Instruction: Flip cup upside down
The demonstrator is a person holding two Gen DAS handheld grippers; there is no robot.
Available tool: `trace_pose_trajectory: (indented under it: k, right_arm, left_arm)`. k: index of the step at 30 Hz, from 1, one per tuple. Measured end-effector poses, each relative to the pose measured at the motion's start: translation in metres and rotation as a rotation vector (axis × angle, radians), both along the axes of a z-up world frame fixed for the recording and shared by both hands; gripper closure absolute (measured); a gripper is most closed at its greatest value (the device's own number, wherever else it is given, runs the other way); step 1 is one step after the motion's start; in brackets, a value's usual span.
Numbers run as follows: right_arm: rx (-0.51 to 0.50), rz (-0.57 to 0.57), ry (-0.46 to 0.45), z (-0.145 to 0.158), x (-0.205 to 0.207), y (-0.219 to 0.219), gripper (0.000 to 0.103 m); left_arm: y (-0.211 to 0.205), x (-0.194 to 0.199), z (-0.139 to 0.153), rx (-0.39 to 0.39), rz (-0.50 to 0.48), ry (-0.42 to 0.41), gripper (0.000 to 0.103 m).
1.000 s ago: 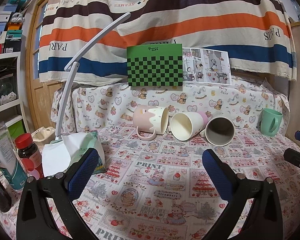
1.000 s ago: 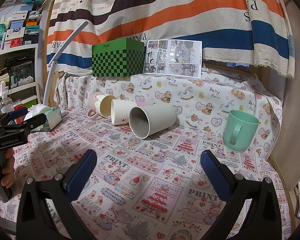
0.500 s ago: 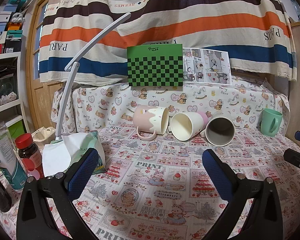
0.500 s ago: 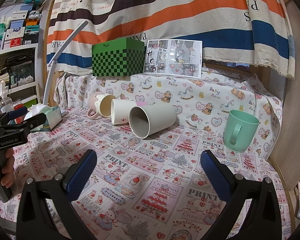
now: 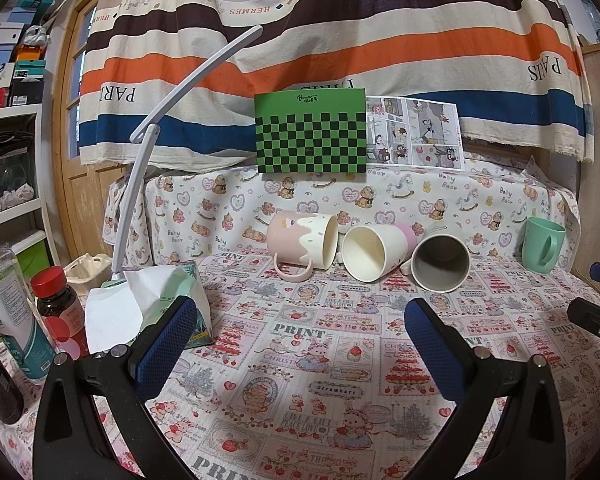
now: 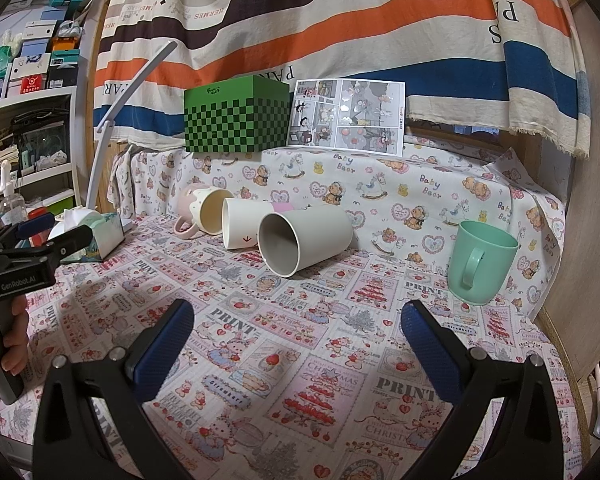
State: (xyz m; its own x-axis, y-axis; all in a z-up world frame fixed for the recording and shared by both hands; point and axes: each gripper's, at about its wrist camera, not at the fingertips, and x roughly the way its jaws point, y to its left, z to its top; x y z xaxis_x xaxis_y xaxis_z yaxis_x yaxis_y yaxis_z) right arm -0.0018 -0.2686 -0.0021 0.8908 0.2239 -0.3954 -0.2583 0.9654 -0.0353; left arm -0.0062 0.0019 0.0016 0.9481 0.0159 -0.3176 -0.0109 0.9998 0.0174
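Note:
Three cups lie on their sides at the back of the table with their mouths toward me: a pink mug with a handle (image 5: 300, 244) (image 6: 204, 216), a cream cup (image 5: 374, 252) (image 6: 244, 228) and a grey-white cup (image 5: 442, 264) (image 6: 304, 240). A mint green mug (image 5: 544, 244) (image 6: 480, 260) stands upright at the right. My left gripper (image 5: 300, 320) is open and empty, well short of the cups. My right gripper (image 6: 298, 328) is open and empty, in front of the grey-white cup and the green mug.
A tissue pack (image 5: 156, 308), a red-capped bottle (image 5: 58, 308) and a clear bottle (image 5: 4, 312) stand at the left, by a white lamp arm (image 5: 148, 160). A green chequered box (image 5: 312, 132) and a comic sheet (image 5: 416, 132) stand on the raised ledge behind. The left gripper shows in the right wrist view (image 6: 40, 244).

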Motion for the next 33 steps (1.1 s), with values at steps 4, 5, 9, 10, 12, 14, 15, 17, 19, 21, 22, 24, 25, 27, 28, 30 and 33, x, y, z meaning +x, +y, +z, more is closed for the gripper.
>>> trace_pose_trajectory:
  k: [4, 5, 9, 10, 12, 14, 15, 17, 19, 21, 22, 24, 25, 27, 28, 30, 33]
  right_arm:
    - [0.0, 0.0, 0.0, 0.0001, -0.0001, 0.0, 0.0]
    - [-0.001, 0.0, 0.0, 0.0, 0.0, 0.0001, 0.0]
    - [-0.001, 0.0, 0.0, 0.0001, -0.0001, 0.0001, 0.0]
    - [-0.001, 0.001, 0.0, 0.0002, -0.0001, 0.0001, 0.0]
    - [-0.001, 0.0, 0.0, 0.0, -0.0001, 0.0004, 0.0]
    - [-0.001, 0.0, 0.0, 0.0, 0.0, 0.0003, 0.0]
    - [-0.001, 0.0, 0.0, 0.0004, -0.0003, 0.0001, 0.0]
    - [-0.001, 0.0, 0.0, 0.0003, -0.0002, 0.0002, 0.0]
    - [-0.002, 0.0, 0.0, 0.0002, -0.0001, 0.0004, 0.0]
    - [-0.001, 0.001, 0.0, 0.0006, -0.0002, 0.0001, 0.0]
    - [-0.002, 0.001, 0.0, 0.0005, -0.0001, 0.0003, 0.0]
    - [-0.001, 0.002, 0.0, -0.0007, -0.0001, 0.0011, 0.0]
    - [-0.001, 0.002, 0.0, -0.0013, 0.0001, 0.0016, 0.0]
    - [-0.002, 0.001, 0.001, -0.0012, 0.0001, 0.0017, 0.0]
    - [-0.002, 0.002, 0.001, -0.001, 0.0, 0.0015, 0.0]
    - [-0.002, 0.003, 0.001, -0.0008, 0.0003, 0.0009, 0.0]
    - [0.0, 0.001, 0.004, -0.0024, 0.0004, 0.0012, 0.0]
  left_arm:
    - [-0.0001, 0.0003, -0.0003, 0.0, 0.0, 0.0, 0.0]
    - [-0.0001, 0.0001, -0.0002, 0.0, 0.0, 0.0, 0.0]
    - [0.0, -0.0001, -0.0002, 0.0, 0.001, 0.0, 0.0]
    - [0.0001, -0.0002, -0.0002, 0.0, 0.0, 0.0, 0.0]
    - [0.0, -0.0001, -0.0003, 0.0, 0.0, 0.0, 0.0]
    - [0.0, 0.0002, -0.0003, 0.0, 0.0, 0.0, 0.0]
    - [0.0, 0.0, -0.0003, 0.0, 0.0, 0.001, 0.0]
    - [0.0, -0.0004, -0.0004, 0.0, 0.0, 0.0, 0.0]
    - [-0.0002, 0.0003, -0.0005, 0.0, 0.0, 0.0, 0.0]
    - [-0.0001, -0.0001, -0.0004, 0.0, 0.0, 0.001, 0.0]
    - [-0.0002, 0.0002, -0.0006, 0.0, 0.0, 0.0, 0.0]
    - [-0.0001, -0.0003, -0.0005, 0.0, 0.0, 0.0, 0.0]
    - [-0.0003, 0.0001, -0.0006, 0.0, 0.0, -0.001, 0.0]
    - [-0.0003, 0.0002, -0.0005, 0.0, 0.0, -0.001, 0.0]
    - [-0.0003, 0.0001, -0.0005, 0.0, 0.001, -0.001, 0.0]
    - [-0.0003, 0.0002, -0.0004, 0.001, 0.0, -0.001, 0.0]
    - [-0.0003, 0.0003, -0.0004, 0.0, 0.001, 0.0, 0.0]
